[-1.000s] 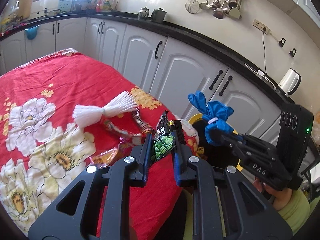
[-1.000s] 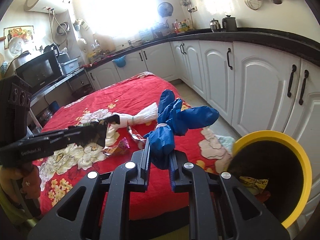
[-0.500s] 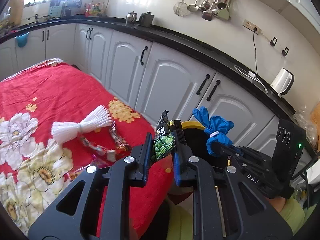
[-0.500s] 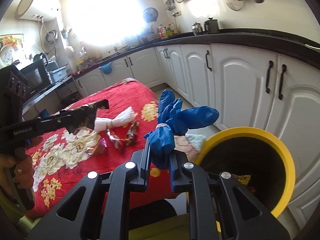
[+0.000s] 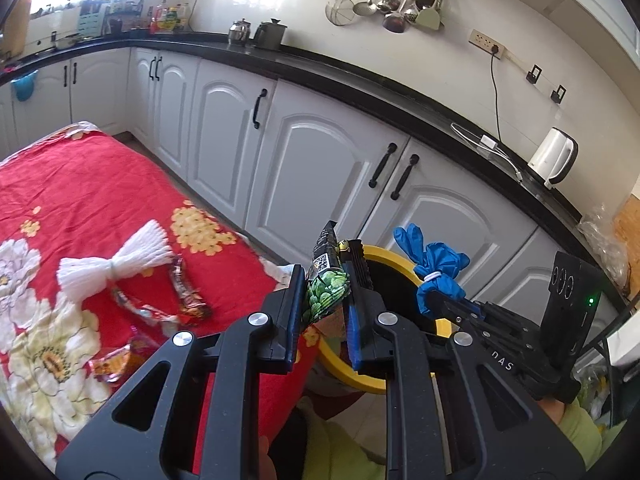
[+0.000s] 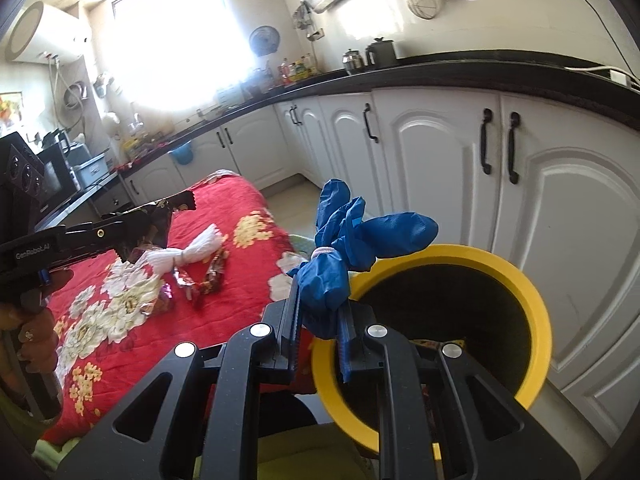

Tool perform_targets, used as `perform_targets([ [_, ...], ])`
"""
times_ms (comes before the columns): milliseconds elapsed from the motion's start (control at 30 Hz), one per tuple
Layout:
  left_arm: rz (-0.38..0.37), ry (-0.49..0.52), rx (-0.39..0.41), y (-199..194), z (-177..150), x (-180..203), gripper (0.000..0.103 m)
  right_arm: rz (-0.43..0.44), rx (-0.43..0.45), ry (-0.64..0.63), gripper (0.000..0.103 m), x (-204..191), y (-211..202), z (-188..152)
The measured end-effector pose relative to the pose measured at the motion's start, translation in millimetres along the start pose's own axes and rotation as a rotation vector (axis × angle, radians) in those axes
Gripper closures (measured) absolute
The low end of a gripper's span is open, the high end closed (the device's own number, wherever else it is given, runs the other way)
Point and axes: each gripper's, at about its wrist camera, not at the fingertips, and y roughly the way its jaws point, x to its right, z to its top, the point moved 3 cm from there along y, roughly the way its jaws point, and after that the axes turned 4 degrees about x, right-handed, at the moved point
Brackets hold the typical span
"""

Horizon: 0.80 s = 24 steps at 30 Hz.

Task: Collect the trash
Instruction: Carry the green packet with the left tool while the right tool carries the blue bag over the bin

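Left gripper: nearest to its own camera, clamped narrow on a green snack packet, whose long axis stands upright and rises above the jaws.
Packet against bin: in the left wrist view the packet sits in front of the near-left part of the yellow rim; whether it is truly over the opening or short of it, I cannot tell.
Right gripper: clamped narrow on a knotted blue glove bundle, bound with a pale band; its loose ends fan up and to the right, toward the bin.
Glove against bin: in the right wrist view the bundle is at the left edge of the rim, with one loose end overlapping the rim line.
Yellow bin: just beyond both grippers, beside the table edge and in front of the white cabinets; its dark inside already holds some scraps.
Nearer hand: judged from both views, the right one, since the bin opening lies straight ahead and slightly right of its jaws.
Coming move: probably a short carry forward over the opening, then release.
Table with the red flowered cloth: to the left of the bin.
Left on the cloth: a white tassel bundle and several shiny wrappers, well apart from both grippers.
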Motion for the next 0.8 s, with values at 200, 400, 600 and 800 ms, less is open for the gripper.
perform_targets([
  [200, -0.021, 0.004, -0.016, 15.7, -3.6, 12.5, 0.09, -0.03, -0.001, 0.021, 0.088, 17.1, -4.2, -5.4],
  [400, -0.037, 0.006, -0.032, 32.0, -5.9, 23.7, 0.09, -0.052, -0.012, 0.049, 0.088, 35.2, -4.9, -13.4],
  [600, -0.051, 0.012, -0.058, 51.6, -10.2, 34.3, 0.09, -0.072, -0.023, 0.078, 0.088, 51.2, -4.7, -21.2],
  [800, -0.061, 0.015, -0.089, 72.7, -16.7, 43.6, 0.09, -0.087, -0.036, 0.099, 0.088, 62.6, -2.6, -28.2],
])
